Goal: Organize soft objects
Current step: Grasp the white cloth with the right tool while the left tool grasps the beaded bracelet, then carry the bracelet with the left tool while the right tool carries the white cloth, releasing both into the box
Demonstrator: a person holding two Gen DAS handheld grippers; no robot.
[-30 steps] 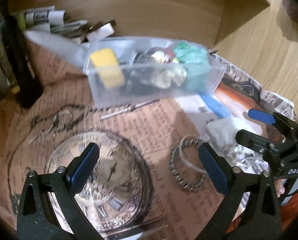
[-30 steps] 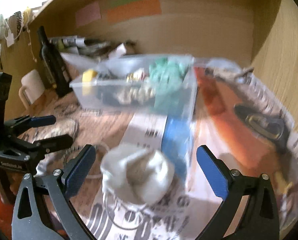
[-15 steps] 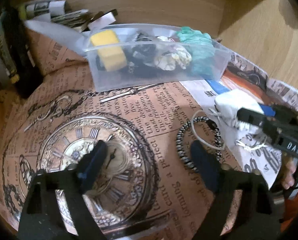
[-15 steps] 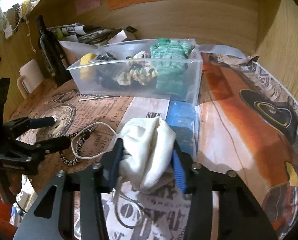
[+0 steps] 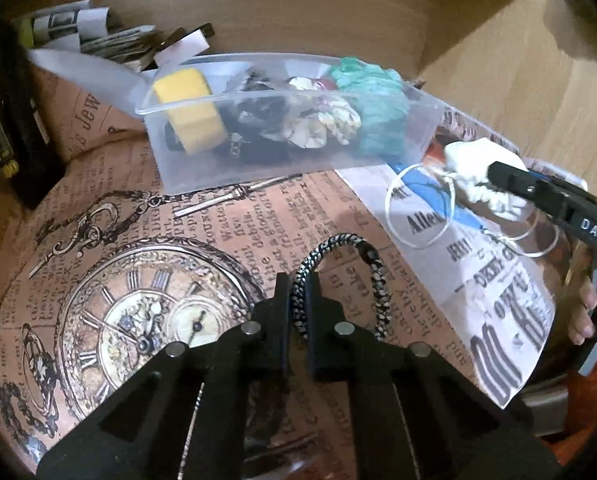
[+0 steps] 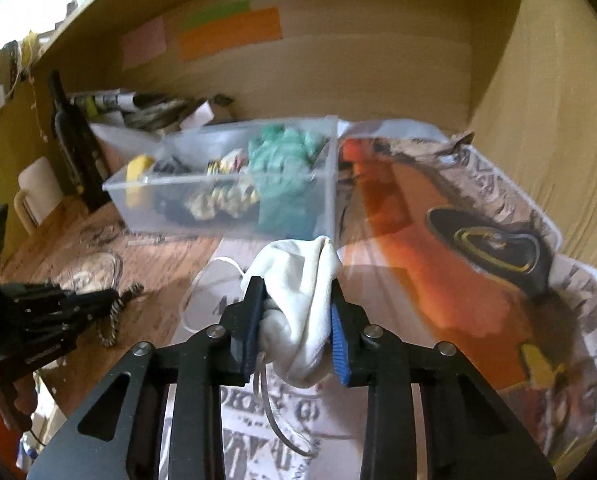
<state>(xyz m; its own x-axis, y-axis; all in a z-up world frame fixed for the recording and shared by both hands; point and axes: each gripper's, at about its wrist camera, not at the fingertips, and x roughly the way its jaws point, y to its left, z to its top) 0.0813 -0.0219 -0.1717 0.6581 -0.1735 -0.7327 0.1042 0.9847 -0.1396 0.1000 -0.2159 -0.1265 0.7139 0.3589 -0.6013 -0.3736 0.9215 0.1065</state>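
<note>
Both hands are loaded, so what matters next is where the bin (image 6: 234, 184) lies from each load: straight ahead and a little left of the right gripper (image 6: 294, 332), ahead and a little right of the left gripper (image 5: 296, 312). The right gripper's blue-padded fingers are clamped on a bunched white pouch (image 6: 298, 292), its loose cord (image 6: 202, 284) trailing down toward the newsprint (image 5: 494, 292); the pouch sits just short of the bin's near right corner, so this hand looks nearer. The left gripper's fingers are pinched on one side of a speckled cord bracelet (image 5: 378, 280), whose loop arches forward and to the right of the fingers, well back from the bin's near wall. Inside the bin lie a yellow sponge (image 5: 190, 112) at the left, dark and patterned fabric in the middle, and a green cloth (image 5: 374, 100) at the right (that end already looks full). Each load probably has to rise over the near rim first, and the trailing cord could snag there. A dark bottle (image 6: 74, 140) stands off to the left, clear of either path.
</note>
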